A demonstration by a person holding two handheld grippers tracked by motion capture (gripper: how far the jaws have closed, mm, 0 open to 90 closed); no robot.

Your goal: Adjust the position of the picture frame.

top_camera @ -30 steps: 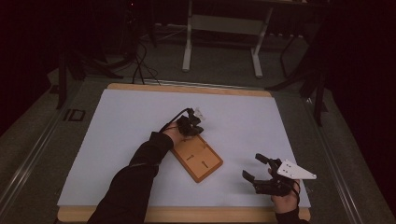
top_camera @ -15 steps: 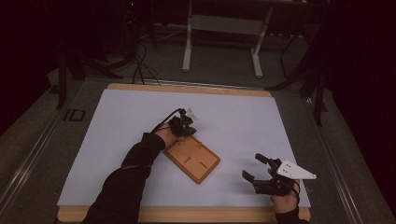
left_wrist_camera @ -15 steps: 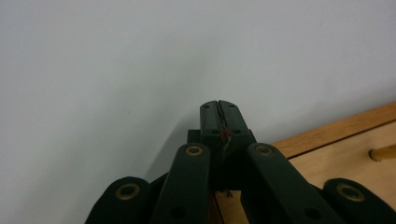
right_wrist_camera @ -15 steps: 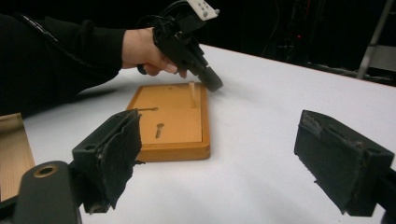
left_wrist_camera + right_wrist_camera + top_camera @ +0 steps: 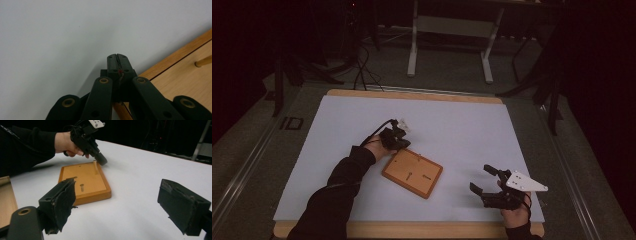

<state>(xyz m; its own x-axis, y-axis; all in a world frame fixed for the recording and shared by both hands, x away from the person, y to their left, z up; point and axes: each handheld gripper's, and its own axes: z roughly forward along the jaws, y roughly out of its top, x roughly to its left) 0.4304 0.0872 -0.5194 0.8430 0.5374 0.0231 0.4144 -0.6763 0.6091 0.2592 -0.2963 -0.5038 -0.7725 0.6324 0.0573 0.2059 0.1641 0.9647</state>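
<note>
High view is showing the left gripper (image 5: 398,141) pressing, jaws clenched on nothing, at the wooden tray's (image 5: 412,173) far corner; the right gripper (image 5: 486,181) is hovering spread, well apart.

- A white sheet (image 5: 462,125) covers most of the wooden table (image 5: 412,94); a strip of bare wood shows along the far and near edges.
- A pale metal stand (image 5: 449,30) with two legs stands on the dark floor (image 5: 447,70) beyond the table.
- Dark cables (image 5: 362,65) trail over the floor to the left of that stand.
- A dark, slanted frame, perhaps a tripod leg (image 5: 552,95), stands past the table's far right corner; the dimness hides its form.
</note>
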